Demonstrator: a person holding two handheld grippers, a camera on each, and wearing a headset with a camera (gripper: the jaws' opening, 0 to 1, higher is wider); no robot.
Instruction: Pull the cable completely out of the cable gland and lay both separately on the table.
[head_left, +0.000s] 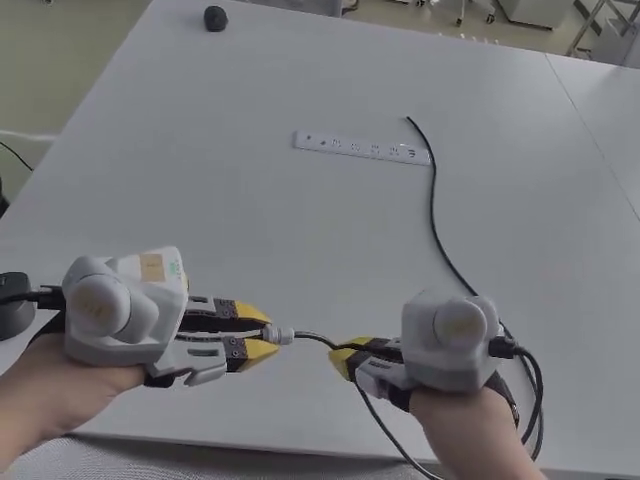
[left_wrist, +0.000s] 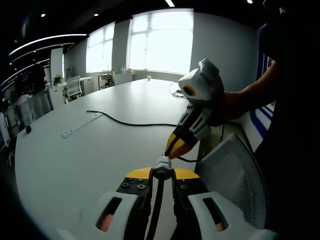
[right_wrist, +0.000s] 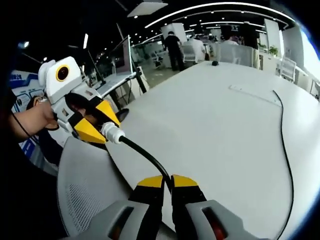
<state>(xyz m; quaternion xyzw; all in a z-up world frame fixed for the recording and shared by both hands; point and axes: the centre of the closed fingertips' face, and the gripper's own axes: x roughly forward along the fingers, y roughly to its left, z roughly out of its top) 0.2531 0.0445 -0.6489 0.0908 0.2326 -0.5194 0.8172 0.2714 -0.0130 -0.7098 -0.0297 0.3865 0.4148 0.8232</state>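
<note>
The cable gland (head_left: 279, 336) is clamped in the left tongs (head_left: 266, 335), which are closed narrow around its body, with its pale nose pointing toward the right tongs (head_left: 342, 358). The cable (head_left: 314, 341) leaves that nose and spans the short gap to the right tongs, which are closed on it. In the left gripper view the cable also trails rearward between the jaws, so we judge it still threaded through. Both parts are held just above the near edge of the table (head_left: 300, 230). The cable's long axis runs from tongs to tongs, left to right. We judge that extraction requires drawing the right tongs away along this line.
</note>
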